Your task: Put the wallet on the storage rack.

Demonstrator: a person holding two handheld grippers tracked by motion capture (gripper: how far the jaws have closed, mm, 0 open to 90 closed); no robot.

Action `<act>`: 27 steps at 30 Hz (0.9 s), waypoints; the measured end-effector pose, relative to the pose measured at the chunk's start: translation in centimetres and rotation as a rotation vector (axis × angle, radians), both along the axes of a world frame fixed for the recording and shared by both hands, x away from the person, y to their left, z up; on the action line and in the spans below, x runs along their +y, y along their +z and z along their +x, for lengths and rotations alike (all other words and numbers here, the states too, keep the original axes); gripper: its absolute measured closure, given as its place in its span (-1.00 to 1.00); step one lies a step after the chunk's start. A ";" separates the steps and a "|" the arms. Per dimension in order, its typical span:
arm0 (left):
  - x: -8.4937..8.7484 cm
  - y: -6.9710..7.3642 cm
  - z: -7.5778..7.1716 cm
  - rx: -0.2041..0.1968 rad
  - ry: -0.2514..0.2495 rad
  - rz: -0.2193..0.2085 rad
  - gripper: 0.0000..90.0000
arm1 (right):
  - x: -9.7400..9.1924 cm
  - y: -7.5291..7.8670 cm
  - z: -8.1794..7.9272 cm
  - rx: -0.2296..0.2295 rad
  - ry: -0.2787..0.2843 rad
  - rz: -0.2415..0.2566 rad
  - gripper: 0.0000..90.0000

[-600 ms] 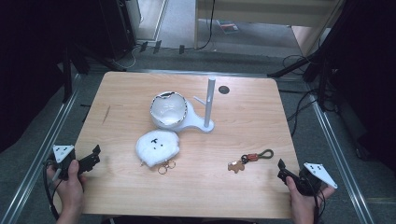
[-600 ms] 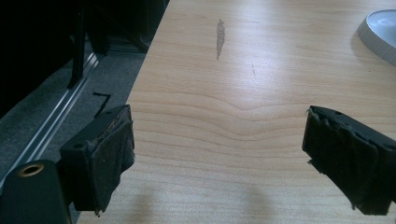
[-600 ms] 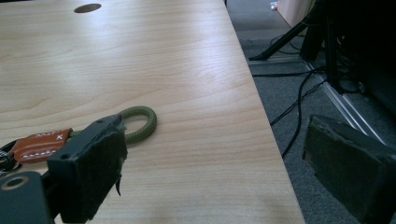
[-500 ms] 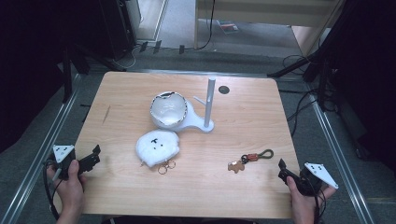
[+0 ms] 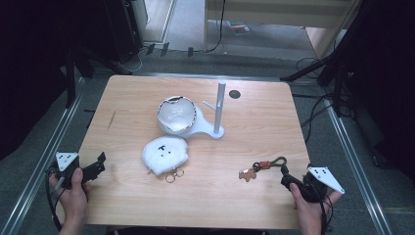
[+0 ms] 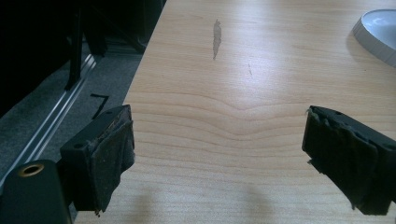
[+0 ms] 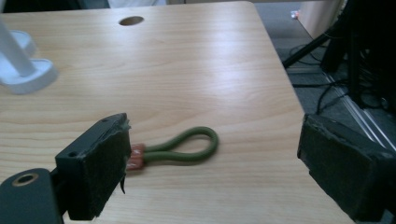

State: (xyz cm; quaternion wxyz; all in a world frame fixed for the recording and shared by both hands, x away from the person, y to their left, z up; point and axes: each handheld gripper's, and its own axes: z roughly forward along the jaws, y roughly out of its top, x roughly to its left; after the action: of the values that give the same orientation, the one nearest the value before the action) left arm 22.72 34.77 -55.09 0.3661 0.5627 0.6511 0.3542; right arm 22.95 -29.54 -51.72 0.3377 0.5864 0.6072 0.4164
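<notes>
Right gripper (image 7: 212, 163) jaws spread wide, nothing clamped; green loop keychain (image 7: 184, 145) lies flat just ahead between them, lined up for a pinch. Left gripper (image 6: 219, 158) also agape, idling over bare table (image 6: 261, 93).

This looks like a lab or recording studio. A lone wooden surface (image 5: 147, 98) stands on grey carpet (image 5: 186, 24), framed by metal rails (image 5: 44, 156), with black stands (image 5: 337, 73) and loose cables (image 5: 313, 63) on the floor around it.
</notes>
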 end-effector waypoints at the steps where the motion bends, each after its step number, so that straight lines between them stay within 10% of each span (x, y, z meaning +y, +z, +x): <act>1: 0.0 0.0 0.0 -0.001 -0.001 0.001 -0.78 | 0.3 0.1 0.0 0.002 0.005 0.005 -0.77; 27: -0.1 0.0 0.0 -0.002 0.002 0.005 -0.78 | 7.0 2.6 0.6 0.040 0.211 -0.065 -0.58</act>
State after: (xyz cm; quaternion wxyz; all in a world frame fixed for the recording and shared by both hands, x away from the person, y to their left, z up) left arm 22.71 34.67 -55.09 0.3649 0.5624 0.6504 0.3571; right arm 23.59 -22.53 -49.16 0.2985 0.5164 0.6852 0.4179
